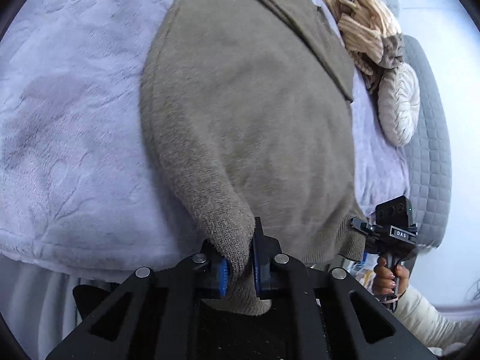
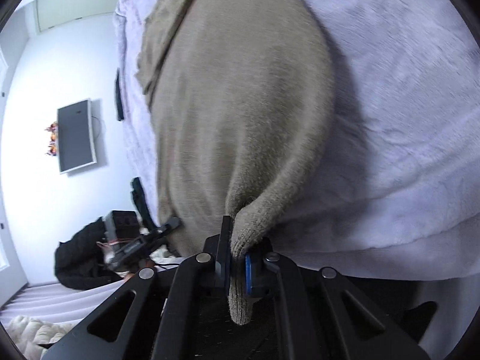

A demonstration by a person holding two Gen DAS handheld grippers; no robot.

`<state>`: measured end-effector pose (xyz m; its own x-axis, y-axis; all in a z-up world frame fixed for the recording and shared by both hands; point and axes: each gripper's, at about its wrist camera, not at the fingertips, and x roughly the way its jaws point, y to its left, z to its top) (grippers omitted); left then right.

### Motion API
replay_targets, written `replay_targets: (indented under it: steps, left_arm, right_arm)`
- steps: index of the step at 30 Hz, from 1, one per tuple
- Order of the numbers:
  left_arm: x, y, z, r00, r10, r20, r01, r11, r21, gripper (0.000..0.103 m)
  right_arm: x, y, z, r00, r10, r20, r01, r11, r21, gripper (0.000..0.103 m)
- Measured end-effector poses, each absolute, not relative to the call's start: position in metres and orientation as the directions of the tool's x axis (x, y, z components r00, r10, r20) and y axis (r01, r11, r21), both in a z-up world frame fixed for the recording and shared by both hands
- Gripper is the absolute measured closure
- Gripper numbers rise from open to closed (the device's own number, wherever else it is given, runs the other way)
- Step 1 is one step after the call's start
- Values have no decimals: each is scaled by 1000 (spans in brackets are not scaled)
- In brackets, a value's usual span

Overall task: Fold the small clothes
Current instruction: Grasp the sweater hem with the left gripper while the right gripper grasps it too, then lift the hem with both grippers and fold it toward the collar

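A taupe knit sweater (image 1: 249, 111) lies spread on a lavender plush blanket (image 1: 69, 126), its near hem at the bed's front edge. My left gripper (image 1: 240, 265) is shut on the hem's left corner, the ribbed cloth pinched between its blue pads. My right gripper (image 2: 238, 265) is shut on the hem's right corner; the sweater (image 2: 240, 105) stretches away from it over the blanket (image 2: 405, 120). The right gripper also shows in the left wrist view (image 1: 360, 228), at the sweater's ribbed edge. The left gripper shows in the right wrist view (image 2: 171, 223) at the hem.
A beige corduroy garment (image 1: 363, 27) and a cream round pillow (image 1: 399, 105) lie at the far right of the bed, beside a grey quilted cover (image 1: 432, 150). A wall screen (image 2: 76, 135) and a dark bundle (image 2: 81, 258) on the floor are to the left.
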<state>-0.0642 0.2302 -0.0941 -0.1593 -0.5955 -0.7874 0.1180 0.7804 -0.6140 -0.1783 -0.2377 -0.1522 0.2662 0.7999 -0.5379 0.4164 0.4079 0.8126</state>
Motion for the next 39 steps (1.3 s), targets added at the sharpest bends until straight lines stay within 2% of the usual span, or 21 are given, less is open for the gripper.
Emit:
replay_targets:
  steps: [11, 17, 22, 27, 31, 34, 39]
  left_arm:
    - [12, 178, -31, 18, -696, -718, 133, 713, -688, 90]
    - [92, 146, -9, 148, -702, -696, 167, 712, -682, 90]
    - [166, 122, -20, 201, -667, -717, 191, 745, -639, 90]
    - [228, 102, -58, 223, -584, -780, 174, 812, -558, 90]
    - [252, 92, -96, 210, -512, -833, 147, 859, -491, 90]
    - [261, 89, -117, 179, -488, -854, 116, 873, -474, 89]
    - [265, 92, -113, 157, -491, -857, 78, 871, -485, 89]
  right_arm:
    - [-76, -264, -81, 405, 850, -338, 262, 247, 933, 96]
    - [1, -291, -44, 456, 843, -287, 163, 238, 957, 96]
    - [79, -314, -36, 478, 817, -324, 145, 290, 946, 96]
    - [144, -340, -68, 491, 781, -386, 210, 324, 922, 96]
    - [179, -342, -116, 447, 750, -488, 297, 390, 872, 96]
    - [190, -346, -148, 438, 732, -522, 368, 383, 847, 96]
    - [202, -343, -166, 400, 723, -563, 411, 407, 815, 94]
